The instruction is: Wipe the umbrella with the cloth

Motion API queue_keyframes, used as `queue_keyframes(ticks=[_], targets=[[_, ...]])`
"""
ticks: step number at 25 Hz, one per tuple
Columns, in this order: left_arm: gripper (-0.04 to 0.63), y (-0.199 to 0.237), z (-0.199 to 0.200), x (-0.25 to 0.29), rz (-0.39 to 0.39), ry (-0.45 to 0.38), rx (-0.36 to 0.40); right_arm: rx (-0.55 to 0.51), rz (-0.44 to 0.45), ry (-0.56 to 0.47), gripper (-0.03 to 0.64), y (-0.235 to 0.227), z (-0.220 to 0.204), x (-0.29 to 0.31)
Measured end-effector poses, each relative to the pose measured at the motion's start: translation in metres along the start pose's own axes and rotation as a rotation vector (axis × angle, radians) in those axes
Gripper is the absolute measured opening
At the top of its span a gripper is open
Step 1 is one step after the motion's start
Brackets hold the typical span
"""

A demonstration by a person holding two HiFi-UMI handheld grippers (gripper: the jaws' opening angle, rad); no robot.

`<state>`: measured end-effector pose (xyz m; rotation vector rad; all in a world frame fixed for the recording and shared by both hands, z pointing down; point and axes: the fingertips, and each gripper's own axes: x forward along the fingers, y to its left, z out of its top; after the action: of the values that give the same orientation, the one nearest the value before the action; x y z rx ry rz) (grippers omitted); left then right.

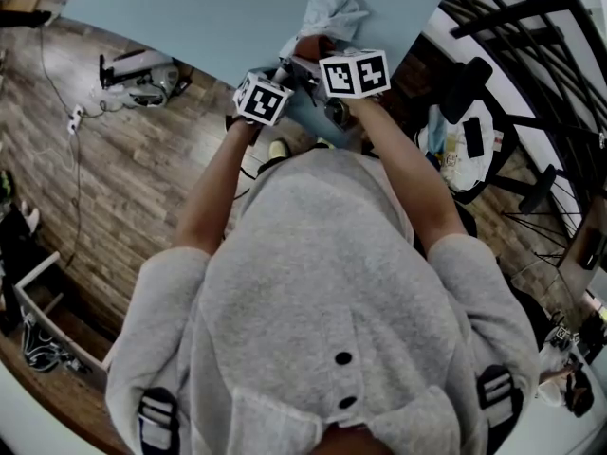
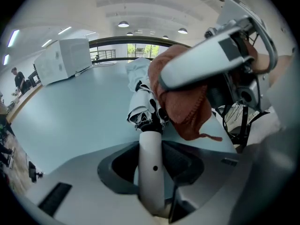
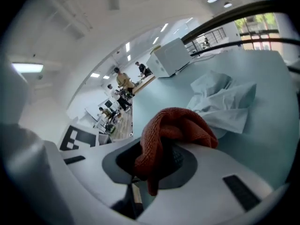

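Now | left tool [image 2: 153,150] grips umbrella [image 2: 140,104]; right tool [image 3: 154,168] grips cloth [image 3: 176,125] | near table [image 1: 190,17] edge; wide surface beyond

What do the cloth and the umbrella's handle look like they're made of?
The cloth looks like matte rust-red knitted textile: ribbed loops, stitched edge. The umbrella handle is likely smooth white plastic, judging by its even, faintly glossy surface.
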<state>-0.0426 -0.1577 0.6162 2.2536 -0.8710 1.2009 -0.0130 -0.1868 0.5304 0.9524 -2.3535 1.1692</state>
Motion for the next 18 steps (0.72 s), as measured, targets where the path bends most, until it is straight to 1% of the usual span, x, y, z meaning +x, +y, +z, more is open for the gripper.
queue_keyframes(ticks=[2,3,5,10,18], targets=[[0.157,0.000,-0.001,-0.001,-0.001,0.003,-0.001,0.101,0.013,-0.034,0.078,-0.005,0.009,-0.001],[0.158,0.000,-0.001,-0.001,-0.001,0.002,0.000,0.136,0.016,-0.051,0.078,-0.008,0.015,-0.001],[0.158,0.001,0.000,-0.001,0.000,0.001,-0.001,0.170,0.014,-0.073,0.078,-0.015,0.025,-0.002],[0.158,0.001,0.000,-0.003,0.006,-0.002,0.006,0.176,-0.003,-0.085,0.078,-0.031,0.042,-0.006],[0.158,0.002,0.001,-0.002,0.008,0.016,-0.001,0.178,0.009,-0.086,0.080,-0.049,0.062,-0.012]])
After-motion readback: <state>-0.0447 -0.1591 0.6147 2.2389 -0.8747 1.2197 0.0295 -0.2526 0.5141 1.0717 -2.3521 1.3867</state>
